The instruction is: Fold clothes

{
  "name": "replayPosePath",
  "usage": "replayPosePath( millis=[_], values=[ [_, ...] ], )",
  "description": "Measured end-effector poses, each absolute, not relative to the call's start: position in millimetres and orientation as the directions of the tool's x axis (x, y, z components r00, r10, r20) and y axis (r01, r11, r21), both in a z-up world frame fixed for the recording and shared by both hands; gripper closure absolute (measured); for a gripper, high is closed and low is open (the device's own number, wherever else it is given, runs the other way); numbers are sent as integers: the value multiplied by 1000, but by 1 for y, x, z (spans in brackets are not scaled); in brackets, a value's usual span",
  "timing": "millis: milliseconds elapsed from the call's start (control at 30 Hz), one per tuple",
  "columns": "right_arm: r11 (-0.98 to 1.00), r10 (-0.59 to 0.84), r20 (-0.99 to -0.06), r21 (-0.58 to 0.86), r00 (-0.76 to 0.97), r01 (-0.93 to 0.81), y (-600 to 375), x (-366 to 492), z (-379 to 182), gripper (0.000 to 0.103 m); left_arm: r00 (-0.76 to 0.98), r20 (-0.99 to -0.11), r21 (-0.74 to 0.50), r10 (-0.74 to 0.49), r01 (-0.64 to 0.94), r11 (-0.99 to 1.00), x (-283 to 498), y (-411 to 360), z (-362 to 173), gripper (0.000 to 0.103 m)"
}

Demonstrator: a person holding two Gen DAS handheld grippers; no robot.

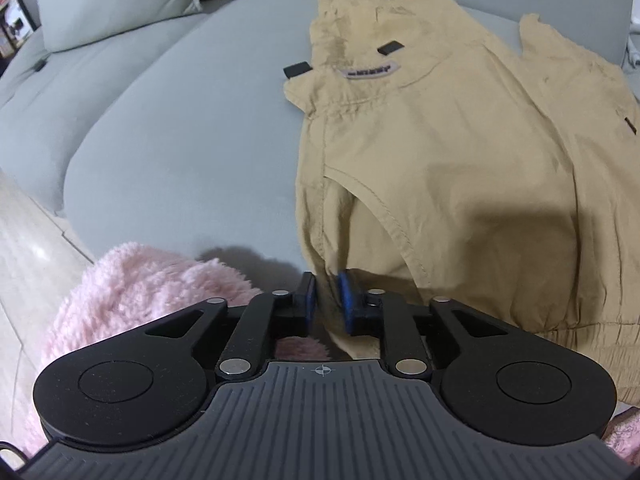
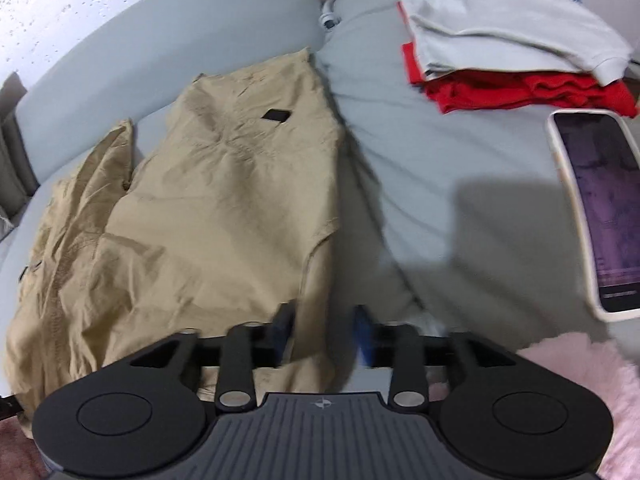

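Observation:
A khaki garment with black loops and a grey label lies spread flat on a grey sofa seat. My left gripper is at the garment's near left edge. Its blue pads stand a little apart, and a fold of the khaki cloth runs between them without being pinched. In the right wrist view the same garment fills the left half. My right gripper is open over the garment's near right edge, with the cloth's hem lying between its blurred fingers.
A folded stack, a grey piece on a red one, sits at the far right. Right of my right gripper lies a phone. Pink fluffy fabric borders the near edge. A back cushion stands far left, pale floor lower left.

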State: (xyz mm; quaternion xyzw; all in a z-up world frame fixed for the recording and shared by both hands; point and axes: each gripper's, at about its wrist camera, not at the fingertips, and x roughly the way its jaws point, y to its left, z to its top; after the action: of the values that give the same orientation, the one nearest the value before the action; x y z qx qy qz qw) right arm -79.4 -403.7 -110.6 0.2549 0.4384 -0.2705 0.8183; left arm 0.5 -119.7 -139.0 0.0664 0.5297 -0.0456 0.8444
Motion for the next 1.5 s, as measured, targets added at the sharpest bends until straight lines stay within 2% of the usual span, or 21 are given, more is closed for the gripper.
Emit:
replayPosePath(
  millis=[133, 300, 433, 467, 500, 533, 600, 733, 800, 867, 900, 933, 1000, 1133, 1200, 1233, 1267, 1333, 1400, 1433, 1500],
  values=[
    [700, -252, -766, 278, 591, 658, -409, -101, -93, 35, 484, -873, -3, -61, 120, 993, -12, -104, -123, 69],
    [715, -271, -666, 344, 695, 608, -404, -108, -83, 35, 585, -794, -59, -164, 195, 979, -25, -104, -101, 69],
    [759, -239, -650, 338, 721, 556, -404, -95, -79, 35, 594, -760, -84, -262, 311, 947, -11, -120, -96, 69],
    [782, -209, -649, 338, 731, 524, -403, -86, -79, 38, 587, -756, -96, -289, 337, 937, -4, -125, -96, 70],
    [813, -177, -650, 326, 739, 482, -402, -73, -79, 51, 582, -755, -107, -303, 347, 932, 2, -132, -96, 74],
    [841, -150, -656, 309, 740, 444, -401, -62, -80, 74, 575, -750, -126, -326, 360, 925, 9, -139, -97, 79],
    [898, -91, -671, 265, 736, 352, -399, -35, -83, 92, 578, -732, -140, -362, 393, 909, 28, -159, -100, 81],
    [965, -15, -668, 185, 744, 185, -392, 31, -95, 91, 568, -734, -101, -372, 451, 887, 60, -199, -120, 83],
    [976, 27, -674, 176, 738, 125, -387, 57, -104, 86, 553, -753, -64, -356, 477, 877, 72, -218, -134, 83],
    [978, 76, -702, 191, 708, 85, -382, 77, -118, 86, 539, -771, -28, -339, 503, 864, 85, -237, -147, 83],
    [980, 82, -730, 184, 679, 80, -380, 85, -130, 90, 532, -800, 22, -279, 491, 871, 93, -245, -163, 83],
    [984, 60, -751, 156, 658, 87, -379, 89, -137, 92, 523, -825, 76, -213, 477, 876, 102, -252, -180, 83],
    [988, -79, -794, 16, 603, 151, -383, 92, -159, 98, 547, -810, 82, -209, 460, 884, 106, -243, -190, 83],
    [927, -280, -798, -81, 534, 365, -421, 86, -155, 103, 602, -784, 139, -150, 406, 903, 106, -233, -194, 83],
    [890, -302, -820, -60, 486, 453, -447, 76, -157, 103, 629, -770, 177, -109, 374, 910, 106, -229, -193, 85],
    [875, -307, -825, -50, 474, 481, -455, 73, -156, 103, 634, -770, 168, -78, 319, 933, 109, -222, -190, 87],
    [839, -385, -820, -120, 424, 530, -461, 68, -153, 103, 636, -770, 157, -45, 259, 953, 113, -214, -186, 90],
    [821, -375, -821, -78, 430, 566, -464, 59, -148, 100, 639, -769, 116, -26, 180, 977, 114, -202, -176, 91],
    [820, -296, -812, 54, 503, 569, -461, 48, -136, 87, 631, -773, 48, -73, 173, 984, 111, -196, -164, 88],
    [831, -273, -805, 80, 527, 551, -458, 47, -135, 87, 618, -771, -14, -153, 223, 975, 104, -197, -158, 88],
    [911, -110, -756, 183, 645, 369, -425, 42, -122, 87, 590, -757, -103, -280, 315, 944, 90, -201, -148, 86]
  ],
)
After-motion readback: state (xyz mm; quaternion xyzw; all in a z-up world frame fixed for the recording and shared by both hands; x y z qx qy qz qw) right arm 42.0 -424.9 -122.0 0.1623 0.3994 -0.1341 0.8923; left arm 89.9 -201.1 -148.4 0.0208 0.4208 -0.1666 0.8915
